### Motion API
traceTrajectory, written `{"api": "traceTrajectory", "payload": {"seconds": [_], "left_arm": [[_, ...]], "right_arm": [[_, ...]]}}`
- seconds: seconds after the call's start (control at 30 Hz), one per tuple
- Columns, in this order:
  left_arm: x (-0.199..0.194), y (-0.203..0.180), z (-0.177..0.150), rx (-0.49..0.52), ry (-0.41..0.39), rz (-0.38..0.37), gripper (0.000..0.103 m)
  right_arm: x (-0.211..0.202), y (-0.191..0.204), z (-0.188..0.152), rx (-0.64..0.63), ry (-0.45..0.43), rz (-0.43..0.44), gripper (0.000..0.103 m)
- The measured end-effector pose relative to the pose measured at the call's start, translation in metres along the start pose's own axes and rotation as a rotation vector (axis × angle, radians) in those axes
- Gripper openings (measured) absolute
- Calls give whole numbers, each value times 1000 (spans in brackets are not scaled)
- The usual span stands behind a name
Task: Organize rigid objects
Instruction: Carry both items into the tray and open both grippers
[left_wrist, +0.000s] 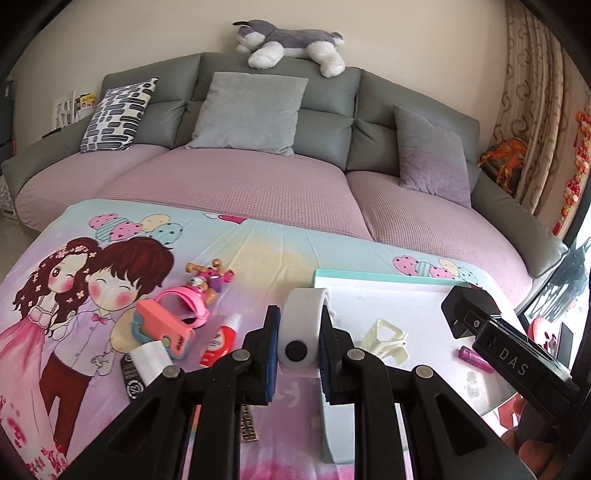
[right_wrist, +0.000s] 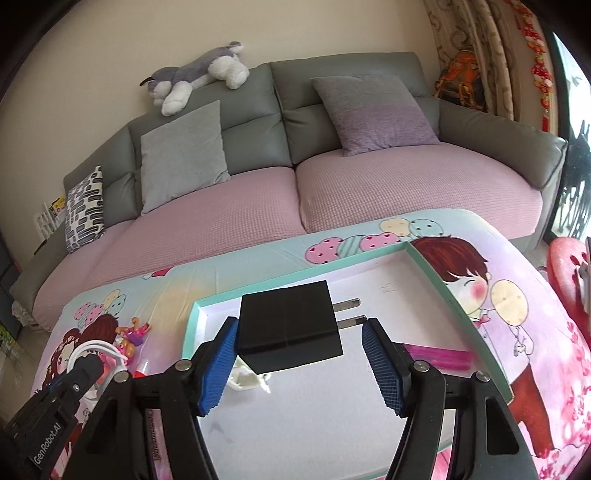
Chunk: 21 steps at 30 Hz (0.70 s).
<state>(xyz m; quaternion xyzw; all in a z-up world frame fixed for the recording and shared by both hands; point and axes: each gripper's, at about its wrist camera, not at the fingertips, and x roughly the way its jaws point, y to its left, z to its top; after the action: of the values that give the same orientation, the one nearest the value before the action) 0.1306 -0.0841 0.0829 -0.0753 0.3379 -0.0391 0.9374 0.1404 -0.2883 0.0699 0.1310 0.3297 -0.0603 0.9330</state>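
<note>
The black charger (right_wrist: 290, 328) hides part of the white tray (right_wrist: 436, 291) floor behind it, and whether the right-hand pad of the right gripper (right_wrist: 301, 363) presses its prongs cannot be told from this view. In the left wrist view the left gripper (left_wrist: 297, 345) covers both sides of the white roll (left_wrist: 301, 326), and the arms cut off the near edge of the tray (left_wrist: 384, 280) and a dark patterned strip (left_wrist: 251, 424) on the cloth. The print on the red tube (left_wrist: 218, 341) is too small to read, and the pale plastic piece (left_wrist: 386, 338) in the tray is too unclear to name.
</note>
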Motion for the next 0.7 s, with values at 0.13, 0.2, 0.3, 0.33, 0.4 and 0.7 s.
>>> {"api": "traceTrajectory", "payload": {"seconds": [0.13,0.2,0.3,0.33,0.4,0.7], "left_arm": [[12,-33,-9,67,38,-34,19],[18,-48,-15,105,55,-42,19],[27,-63,-25,151,83,-41,19],[30,-67,-28,161,93,-40,19],[35,-73,-34,175,111,-41,19],[53,-79,-49,205,167,-10,19]], "right_arm": [[-6,-30,4,50,-5,-85,70],[-9,-40,5,64,-5,-112,70],[-12,-52,5,84,4,-125,70],[-11,-56,4,88,12,-125,70],[-7,-61,1,87,42,-121,70],[37,-68,-26,75,225,-98,70]]}}
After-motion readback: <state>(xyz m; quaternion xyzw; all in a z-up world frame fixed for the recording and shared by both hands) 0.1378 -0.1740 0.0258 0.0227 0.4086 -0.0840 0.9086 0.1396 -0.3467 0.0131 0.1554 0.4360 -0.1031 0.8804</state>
